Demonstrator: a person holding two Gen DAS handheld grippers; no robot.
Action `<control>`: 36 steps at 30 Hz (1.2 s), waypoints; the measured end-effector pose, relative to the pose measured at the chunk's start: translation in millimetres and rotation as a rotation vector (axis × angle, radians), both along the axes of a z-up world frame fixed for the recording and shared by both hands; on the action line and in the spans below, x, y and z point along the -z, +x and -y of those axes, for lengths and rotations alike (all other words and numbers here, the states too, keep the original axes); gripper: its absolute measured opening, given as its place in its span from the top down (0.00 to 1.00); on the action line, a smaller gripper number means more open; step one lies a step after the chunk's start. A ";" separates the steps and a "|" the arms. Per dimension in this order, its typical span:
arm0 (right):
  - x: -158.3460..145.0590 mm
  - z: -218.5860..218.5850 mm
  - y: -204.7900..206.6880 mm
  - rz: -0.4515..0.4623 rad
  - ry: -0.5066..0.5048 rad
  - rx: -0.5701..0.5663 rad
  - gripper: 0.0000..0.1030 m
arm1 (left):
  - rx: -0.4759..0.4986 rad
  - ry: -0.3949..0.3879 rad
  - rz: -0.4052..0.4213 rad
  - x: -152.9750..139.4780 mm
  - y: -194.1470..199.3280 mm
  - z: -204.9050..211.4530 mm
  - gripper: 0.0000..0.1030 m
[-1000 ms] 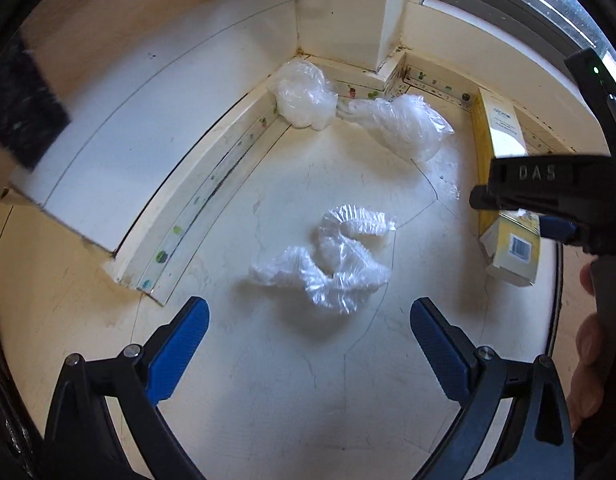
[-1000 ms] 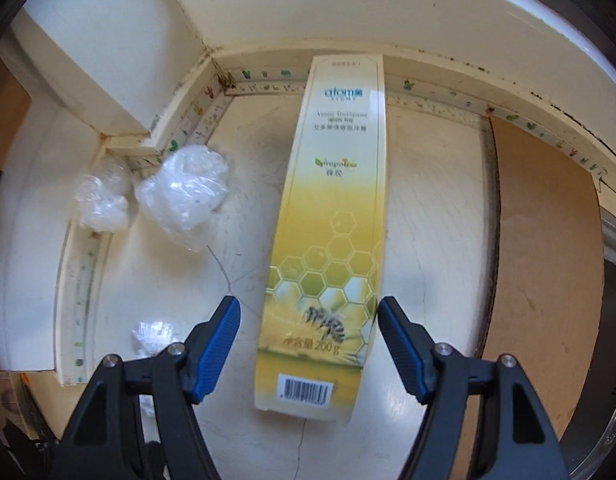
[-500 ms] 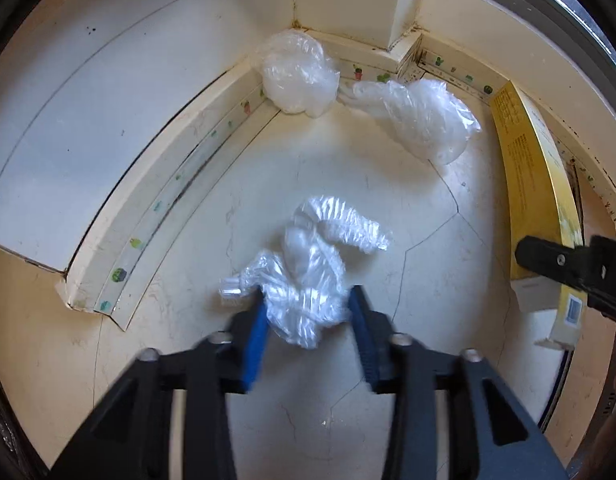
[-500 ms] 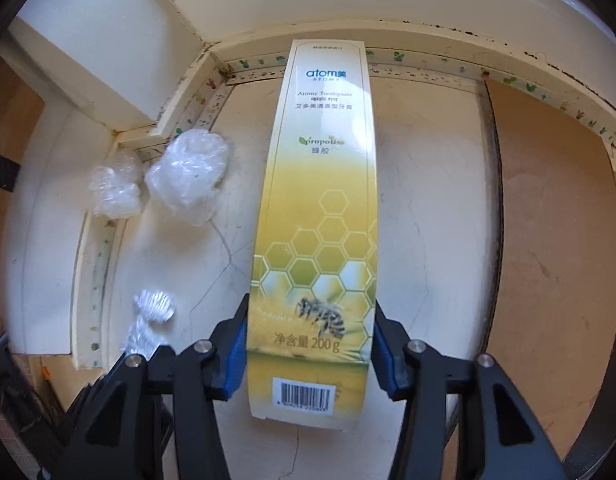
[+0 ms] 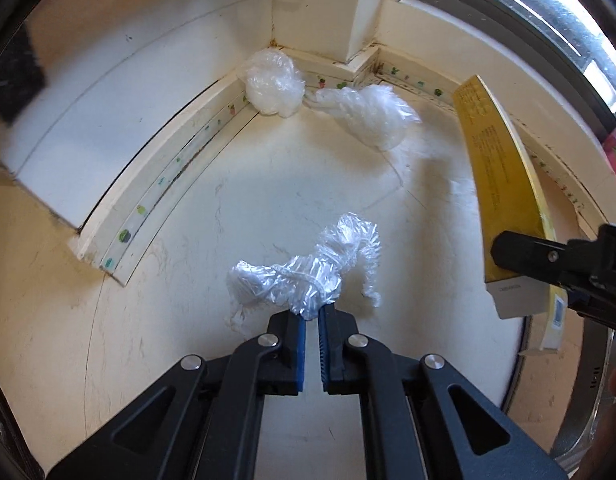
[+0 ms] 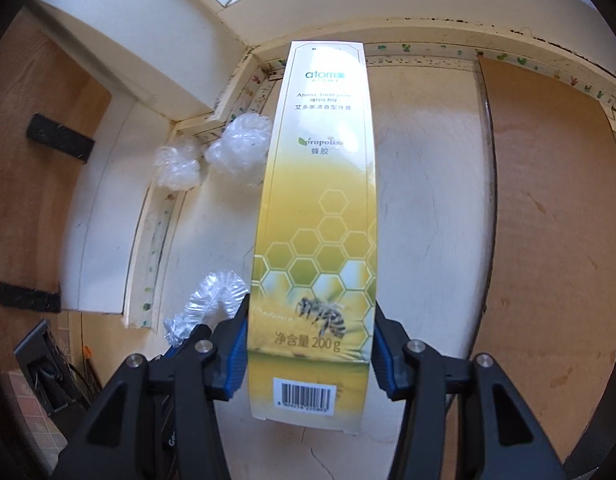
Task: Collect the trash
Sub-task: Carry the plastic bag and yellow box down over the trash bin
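Cream-coloured floor point(image 5: 267, 184) fills both views, running into a corner of white skirting under a window. From my right wrist camera the yellow toothpaste box point(image 6: 316, 216) runs lengthwise straight away from me, its barcode end nearest the camera and its white top end pointing at the far skirting. The right gripper point(image 6: 310, 350) has its blue fingers point(image 6: 235, 354) pressed against the two long edges of the box near the barcode end, so I am pinching it across its width. Those fingers were closing a second ago, when they stood clear on either side of the box lying flat; since then the box has come up off the floor, and in the left view it hangs tilted, with its far end higher.

On the left, the clear plastic wrapper point(image 5: 308, 276) is a crumpled strip stretching from the fingertips up and to the right, with a loose tail curling down on its right side. The left gripper point(image 5: 312, 316) has just closed from fully spread: its fingers point(image 5: 300, 354) are now nearly together, nipping the near edge of the wrapper right at their tips, most of it sticking out beyond them. I cannot tell whether it has left the floor.

Two more crumpled plastic bags point(image 5: 273, 82) point(image 5: 372, 114) lie in the corner against the skirting, well apart from both grippers.
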State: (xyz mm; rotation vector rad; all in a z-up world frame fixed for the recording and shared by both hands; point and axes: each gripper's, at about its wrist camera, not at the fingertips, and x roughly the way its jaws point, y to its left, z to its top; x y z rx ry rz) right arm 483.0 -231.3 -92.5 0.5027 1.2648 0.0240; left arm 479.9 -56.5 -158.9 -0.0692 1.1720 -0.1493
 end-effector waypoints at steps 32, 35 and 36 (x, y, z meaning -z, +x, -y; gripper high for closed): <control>-174.3 -100.0 -326.2 0.298 -0.036 -0.148 0.51 | 0.162 -0.142 0.247 -241.9 -359.6 -98.8 0.97; -178.7 -117.0 -360.9 0.307 -0.036 -0.167 0.51 | 0.173 -0.149 0.252 -248.0 -394.8 -113.5 0.97; -178.5 -122.4 -372.4 0.305 -0.039 -0.175 0.51 | 0.177 -0.150 0.250 -248.0 -403.2 -115.9 0.97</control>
